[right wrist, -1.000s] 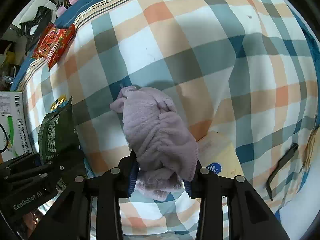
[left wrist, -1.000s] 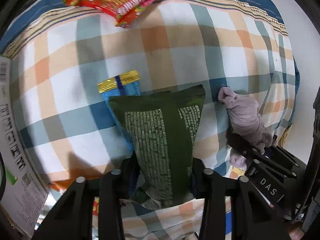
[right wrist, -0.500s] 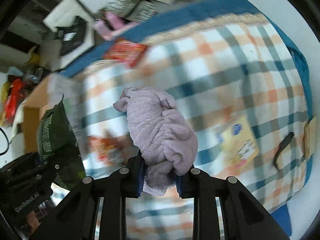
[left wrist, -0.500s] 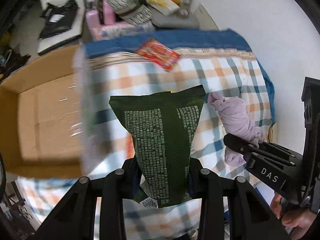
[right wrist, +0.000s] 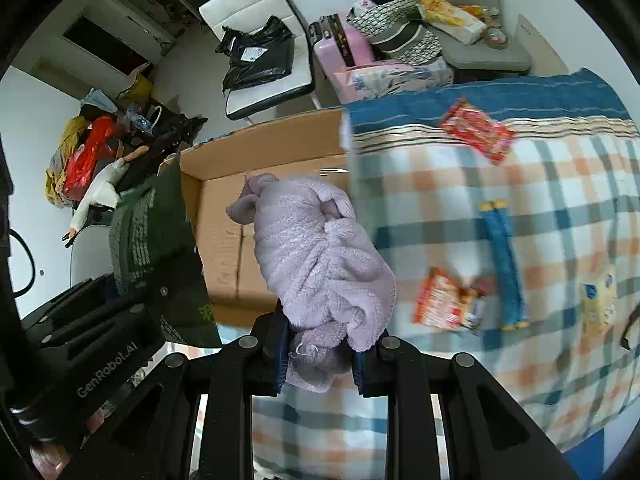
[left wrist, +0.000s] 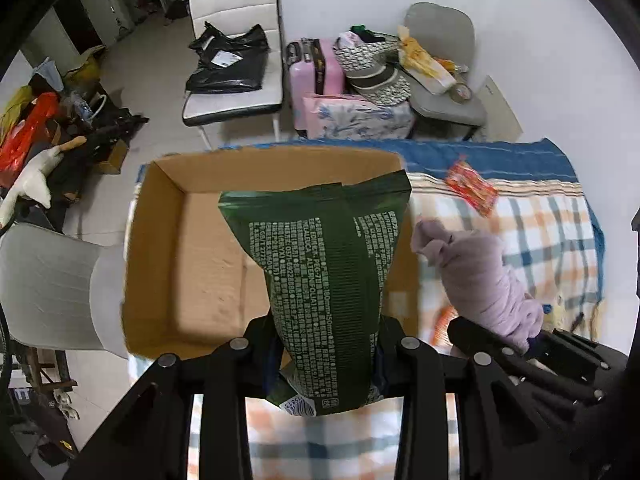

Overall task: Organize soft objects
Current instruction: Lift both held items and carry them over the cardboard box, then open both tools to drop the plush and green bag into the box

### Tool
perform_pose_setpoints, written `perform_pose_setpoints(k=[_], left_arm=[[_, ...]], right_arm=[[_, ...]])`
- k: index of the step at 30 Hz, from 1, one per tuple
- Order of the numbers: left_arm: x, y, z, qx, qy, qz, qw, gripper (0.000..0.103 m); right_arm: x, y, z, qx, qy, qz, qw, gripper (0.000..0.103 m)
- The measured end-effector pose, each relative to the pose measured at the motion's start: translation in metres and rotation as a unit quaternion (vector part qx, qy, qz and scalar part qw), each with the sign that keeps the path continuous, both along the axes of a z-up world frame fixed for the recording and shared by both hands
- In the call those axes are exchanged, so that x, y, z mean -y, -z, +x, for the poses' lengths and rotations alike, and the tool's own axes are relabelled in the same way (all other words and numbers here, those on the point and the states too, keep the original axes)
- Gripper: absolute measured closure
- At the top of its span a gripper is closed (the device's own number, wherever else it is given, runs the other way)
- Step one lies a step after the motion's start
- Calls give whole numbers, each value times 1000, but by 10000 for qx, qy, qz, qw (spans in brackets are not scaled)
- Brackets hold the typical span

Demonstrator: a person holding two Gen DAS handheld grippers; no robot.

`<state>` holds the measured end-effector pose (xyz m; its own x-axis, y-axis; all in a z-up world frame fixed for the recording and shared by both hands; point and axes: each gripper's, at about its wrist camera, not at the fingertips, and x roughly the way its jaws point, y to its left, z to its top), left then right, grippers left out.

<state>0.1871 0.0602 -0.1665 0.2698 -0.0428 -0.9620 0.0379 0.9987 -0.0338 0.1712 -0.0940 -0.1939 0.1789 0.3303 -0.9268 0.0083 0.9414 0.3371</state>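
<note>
Plaid-covered bed [right wrist: 560,184], open cardboard box [left wrist: 192,248] at its edge. Left tool [left wrist: 324,344] clamps green pouch [left wrist: 324,272] upright above the box. Right tool [right wrist: 320,356] grips bundled lilac towel [right wrist: 320,264] over box rim. Red snack packet [right wrist: 476,130] on bed.

Motion-blurred orange snack packet [right wrist: 448,304] and box wall [right wrist: 352,168], print illegible.
</note>
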Motion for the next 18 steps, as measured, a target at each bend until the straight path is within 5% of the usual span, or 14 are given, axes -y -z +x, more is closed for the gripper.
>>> perform_pose_setpoints(k=[7,18], left_arm=[[-38,32,45,-281,-45,-146,9995,71],[-54,109,108,-1262,-43,-695,9896,71]], right_arm=[[-44,30,39,-75,152,-226,9996,77],[-59,96,97,-371,480,-574,9965,77]])
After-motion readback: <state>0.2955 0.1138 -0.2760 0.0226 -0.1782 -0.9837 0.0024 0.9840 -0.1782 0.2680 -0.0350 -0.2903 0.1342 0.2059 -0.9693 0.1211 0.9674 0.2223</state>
